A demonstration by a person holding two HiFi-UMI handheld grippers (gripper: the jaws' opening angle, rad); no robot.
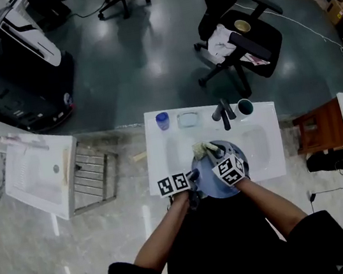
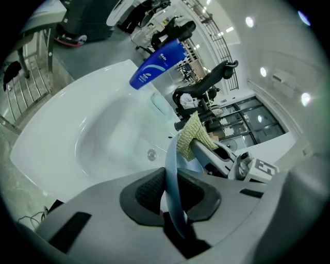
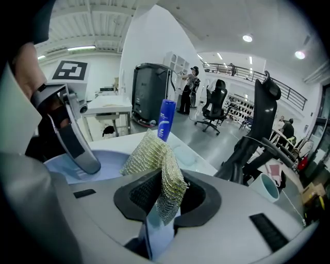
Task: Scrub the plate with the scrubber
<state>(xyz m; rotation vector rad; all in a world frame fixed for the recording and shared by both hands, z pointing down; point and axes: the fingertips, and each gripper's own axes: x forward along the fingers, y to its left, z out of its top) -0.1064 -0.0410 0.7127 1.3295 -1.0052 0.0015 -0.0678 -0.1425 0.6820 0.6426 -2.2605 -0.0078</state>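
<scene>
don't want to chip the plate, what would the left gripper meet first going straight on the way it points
Most likely the white sink basin, near its drain, with the plate held in the left gripper arriving first. The scrubber lies just right of that line; depth is unclear.

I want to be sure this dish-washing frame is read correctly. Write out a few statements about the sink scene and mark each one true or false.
1. The left gripper is shut on the rim of the round blue plate. True.
2. The right gripper is empty. False: it is shut on the yellow-green mesh scrubber.
3. The blue plastic bottle lies in the basin of the white sink. False: it stands upright on the sink's back ledge.
4. In the head view, the teal cup stands to the right of the black faucet. True.
</scene>
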